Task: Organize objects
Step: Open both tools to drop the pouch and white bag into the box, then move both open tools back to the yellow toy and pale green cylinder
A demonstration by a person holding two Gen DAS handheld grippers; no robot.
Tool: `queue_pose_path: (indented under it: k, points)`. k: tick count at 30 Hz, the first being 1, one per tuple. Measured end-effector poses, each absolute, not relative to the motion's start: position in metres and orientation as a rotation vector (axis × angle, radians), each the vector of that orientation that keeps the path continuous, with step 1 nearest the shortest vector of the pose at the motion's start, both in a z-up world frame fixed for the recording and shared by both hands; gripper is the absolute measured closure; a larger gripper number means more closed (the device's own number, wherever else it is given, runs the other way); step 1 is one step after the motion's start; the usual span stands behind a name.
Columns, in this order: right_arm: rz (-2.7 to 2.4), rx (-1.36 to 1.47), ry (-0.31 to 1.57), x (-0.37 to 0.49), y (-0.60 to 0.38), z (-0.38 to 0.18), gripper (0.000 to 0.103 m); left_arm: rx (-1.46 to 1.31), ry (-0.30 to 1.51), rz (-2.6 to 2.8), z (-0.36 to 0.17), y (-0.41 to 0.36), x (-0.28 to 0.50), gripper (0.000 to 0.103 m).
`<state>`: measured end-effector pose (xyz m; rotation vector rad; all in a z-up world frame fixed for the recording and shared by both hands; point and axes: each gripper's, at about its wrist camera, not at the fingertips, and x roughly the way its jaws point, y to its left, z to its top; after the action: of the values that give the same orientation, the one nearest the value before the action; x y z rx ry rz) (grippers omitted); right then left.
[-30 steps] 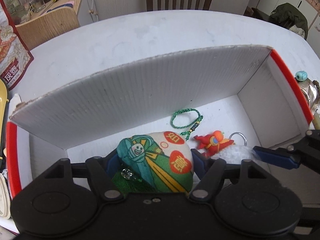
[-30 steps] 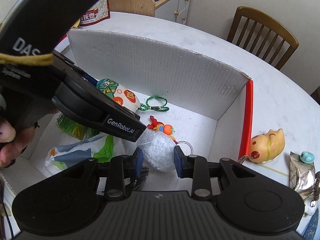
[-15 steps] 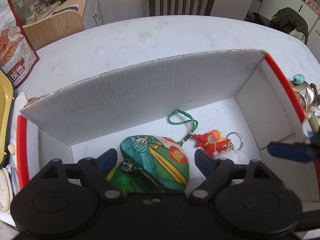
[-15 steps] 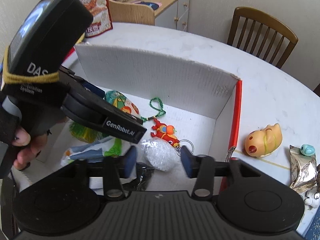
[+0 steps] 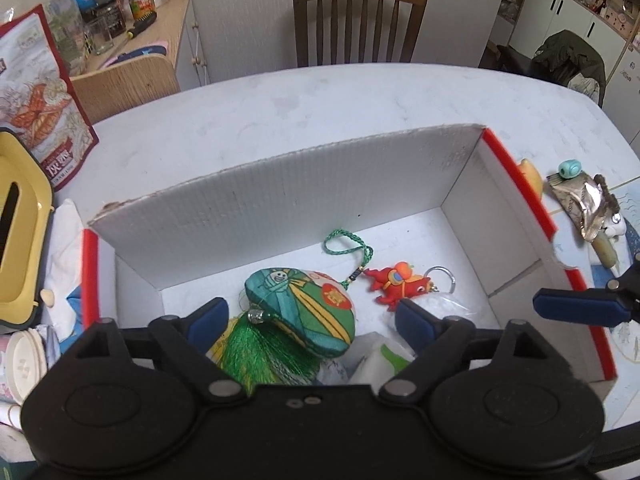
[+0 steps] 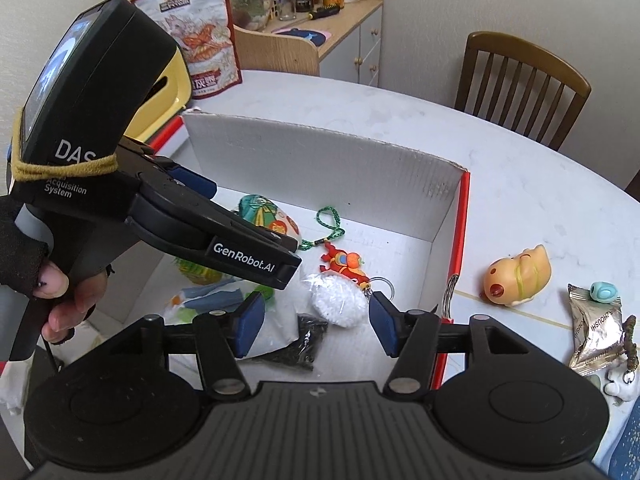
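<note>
Left claw (image 5: 310,318) jaws wide apart, just been opening, nothing clamped; embroidered sachet sits below the gap, untouched. Right claw (image 6: 316,320) jaws also apart, just been opening, pads clear of the white mesh ball under the gap

Biggest to smallest, rel. to claws:
- White table (image 5: 320,104): under everything, stretches well beyond both claws
- Cardboard box (image 5: 280,188), white inside w/ red edges: directly below both claws, tall flap upright on far side
- Wooden chair (image 5: 360,24): far beyond left claw, past table edge
- Snack bag (image 6: 200,36), red/white print: far-left of right claw, standing behind the box
- Embroidered sachet (image 5: 300,312), green w/ red patches & green tassel: on box floor betw. left claw's pads, green cord loop (image 5: 346,242) trailing away beyond it
- White mesh ball (image 6: 334,300): box floor, betw. right claw's pads, nearer the right one
- Yellow chick toy (image 6: 518,276): on table outside box, right of right claw
- Foil packet (image 6: 596,328): further right, near-side of the chick
- Red keychain figure (image 5: 398,284) w/ metal ring: box floor, just beyond left claw's right pad, touching the mesh ball in the right wrist view
- Teal bead (image 6: 604,291): on top of foil packet's far end
</note>
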<state>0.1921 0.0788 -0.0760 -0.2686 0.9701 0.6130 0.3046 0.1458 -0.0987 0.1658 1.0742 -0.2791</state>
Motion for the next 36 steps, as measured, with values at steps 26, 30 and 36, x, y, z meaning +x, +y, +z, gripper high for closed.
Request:
queue_pose_path:
  k: [26,30,36]
  points:
    - [0.650,-0.081,0.850,0.141,0.004,-0.019,0.023,0.130,0.889,-0.316,-0.023,0.120,0.222,0.001]
    - [0.661,-0.065,0.823,0.135,-0.017,-0.010,0.019,0.116,0.880,-0.329,-0.016,0.105,0.209,0.000]
    - [0.693,-0.051,0.793,0.127,-0.050,0.000,0.018,0.073,0.870,-0.340,-0.008,0.080,0.191,0.000]
